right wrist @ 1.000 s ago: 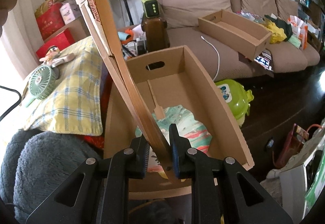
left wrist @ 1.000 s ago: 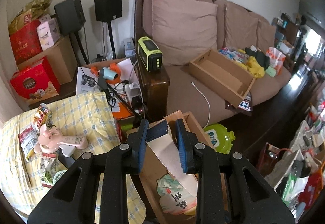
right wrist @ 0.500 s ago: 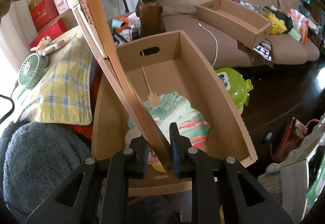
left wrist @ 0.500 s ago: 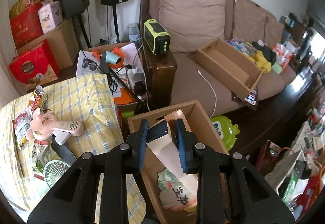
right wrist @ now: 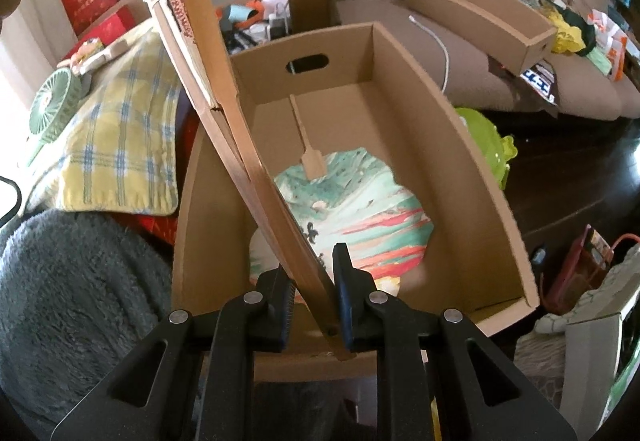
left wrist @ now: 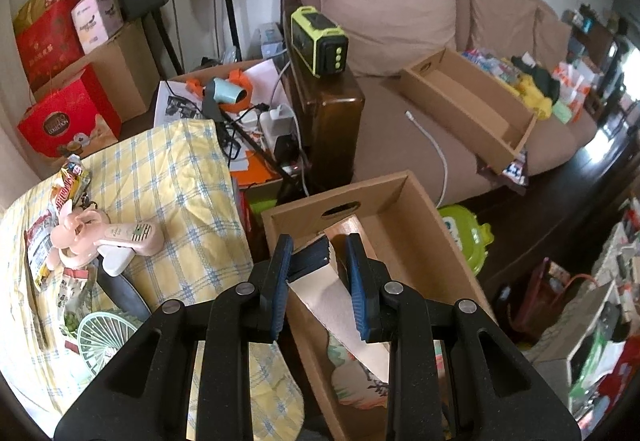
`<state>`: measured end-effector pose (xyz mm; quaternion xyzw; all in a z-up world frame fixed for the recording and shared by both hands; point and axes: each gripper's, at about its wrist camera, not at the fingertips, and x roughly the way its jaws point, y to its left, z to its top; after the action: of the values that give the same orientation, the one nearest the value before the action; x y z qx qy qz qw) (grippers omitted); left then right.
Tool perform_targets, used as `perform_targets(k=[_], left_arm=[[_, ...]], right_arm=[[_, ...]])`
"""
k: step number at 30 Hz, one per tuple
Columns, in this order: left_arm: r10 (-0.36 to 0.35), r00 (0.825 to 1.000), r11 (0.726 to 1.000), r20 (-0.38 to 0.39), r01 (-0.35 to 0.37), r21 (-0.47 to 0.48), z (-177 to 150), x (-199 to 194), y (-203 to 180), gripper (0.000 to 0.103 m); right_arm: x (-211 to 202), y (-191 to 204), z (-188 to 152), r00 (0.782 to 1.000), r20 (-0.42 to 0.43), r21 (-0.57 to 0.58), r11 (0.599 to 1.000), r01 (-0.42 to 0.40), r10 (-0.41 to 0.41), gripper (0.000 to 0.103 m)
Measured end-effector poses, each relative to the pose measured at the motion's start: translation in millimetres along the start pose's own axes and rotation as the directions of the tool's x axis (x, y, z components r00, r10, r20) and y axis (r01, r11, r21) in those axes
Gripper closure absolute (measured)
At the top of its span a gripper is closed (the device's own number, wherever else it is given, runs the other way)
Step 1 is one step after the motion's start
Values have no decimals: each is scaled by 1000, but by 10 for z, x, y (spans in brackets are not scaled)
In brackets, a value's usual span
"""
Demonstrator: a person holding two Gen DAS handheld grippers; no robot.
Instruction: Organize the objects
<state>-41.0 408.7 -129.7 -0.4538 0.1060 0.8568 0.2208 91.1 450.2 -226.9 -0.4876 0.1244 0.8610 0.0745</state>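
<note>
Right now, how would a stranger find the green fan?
Start at the yellow checked cloth left of the open box. At its near edge lies a round, pale green fan. The fan beside it is pink.

A long flat cardboard piece [right wrist: 224, 113] slants, perhaps resting, over an open cardboard box [right wrist: 472, 169] holding a colourful fan [right wrist: 360, 217].
</note>
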Motion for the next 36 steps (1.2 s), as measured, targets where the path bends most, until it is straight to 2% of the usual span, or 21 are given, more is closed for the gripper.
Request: perform_targets(k=[8, 17, 36], left_arm=[[10, 999, 1000, -38, -9, 5, -46, 175, 9, 78], [15, 997, 999, -82, -18, -40, -106, 397, 109, 78], [51, 992, 996, -115, -58, -60, -128, 656, 192, 78]], right_arm=[[84, -6, -46, 999, -39, -3, 1000, -18, 18, 86], [157, 9, -83, 997, -79, -12, 1000, -21, 20, 86], [176, 70, -60, 996, -82, -21, 999, -47, 45, 86]])
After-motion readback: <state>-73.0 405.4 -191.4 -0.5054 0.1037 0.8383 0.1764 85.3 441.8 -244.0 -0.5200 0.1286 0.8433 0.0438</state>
